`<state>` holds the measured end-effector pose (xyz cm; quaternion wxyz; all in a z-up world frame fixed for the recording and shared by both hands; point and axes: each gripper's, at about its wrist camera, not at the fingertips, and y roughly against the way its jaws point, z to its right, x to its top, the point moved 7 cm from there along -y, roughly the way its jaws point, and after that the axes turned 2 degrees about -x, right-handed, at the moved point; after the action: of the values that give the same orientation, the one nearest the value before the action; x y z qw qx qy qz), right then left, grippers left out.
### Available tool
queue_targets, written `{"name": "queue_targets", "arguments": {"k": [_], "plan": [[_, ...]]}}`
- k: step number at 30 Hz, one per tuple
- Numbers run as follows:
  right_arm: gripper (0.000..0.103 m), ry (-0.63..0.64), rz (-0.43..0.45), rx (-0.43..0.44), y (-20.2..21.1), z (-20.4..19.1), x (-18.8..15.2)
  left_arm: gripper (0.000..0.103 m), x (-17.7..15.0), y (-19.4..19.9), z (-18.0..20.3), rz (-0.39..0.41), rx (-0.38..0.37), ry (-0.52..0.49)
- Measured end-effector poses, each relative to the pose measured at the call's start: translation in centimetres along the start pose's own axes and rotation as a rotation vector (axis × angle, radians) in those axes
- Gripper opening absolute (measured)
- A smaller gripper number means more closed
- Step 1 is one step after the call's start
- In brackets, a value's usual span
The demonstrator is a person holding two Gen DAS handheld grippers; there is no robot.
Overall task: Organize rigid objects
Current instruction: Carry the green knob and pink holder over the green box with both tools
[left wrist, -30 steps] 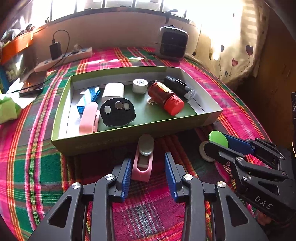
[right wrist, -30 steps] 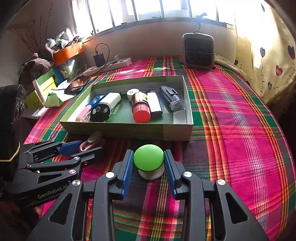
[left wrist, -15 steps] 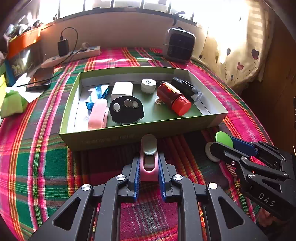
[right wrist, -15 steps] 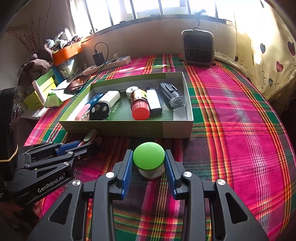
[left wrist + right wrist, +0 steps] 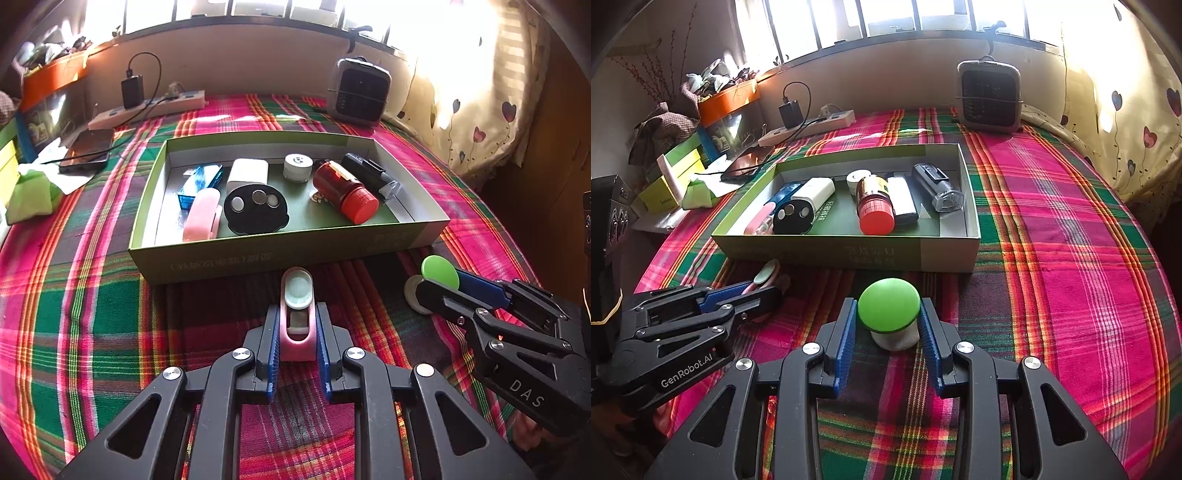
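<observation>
Left gripper [image 5: 297, 328] closed on pink stapler [image 5: 297, 325] | right gripper [image 5: 888, 328] straddles green-capped jar [image 5: 889, 315]

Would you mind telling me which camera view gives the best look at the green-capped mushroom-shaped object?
The right wrist view: the green-capped mushroom-shaped object sits centered between the right gripper fingers, cap and white base both visible. The left wrist view shows it only at the right edge, partly hidden behind that gripper's near finger.

Box [image 5: 258, 254] lettering — blurred, unreadable
</observation>
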<state>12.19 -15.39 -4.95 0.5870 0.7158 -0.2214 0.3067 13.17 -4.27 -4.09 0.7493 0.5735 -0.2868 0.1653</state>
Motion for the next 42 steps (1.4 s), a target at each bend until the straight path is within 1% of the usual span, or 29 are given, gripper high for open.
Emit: {"name": "queue_targets", "arguments": {"k": [11,13,25,42], "plan": [[0.032,0.007,0.013,0.007,0.8,-0.4,0.0,0.017,0.0,1.1,0.1,0.024,-0.009,0.004],[0.031,0.006,0.015,0.008,0.9,-0.4,0.0,0.017,0.0,1.2,0.1,0.026,-0.010,0.007],[0.031,0.004,0.030,0.012,1.5,-0.5,-0.1,0.017,-0.1,1.8,0.0,0.037,-0.014,0.013],[0.031,-0.010,0.055,0.048,2.6,-1.1,0.4,0.017,0.4,3.5,-0.1,0.077,-0.024,0.019]]}}
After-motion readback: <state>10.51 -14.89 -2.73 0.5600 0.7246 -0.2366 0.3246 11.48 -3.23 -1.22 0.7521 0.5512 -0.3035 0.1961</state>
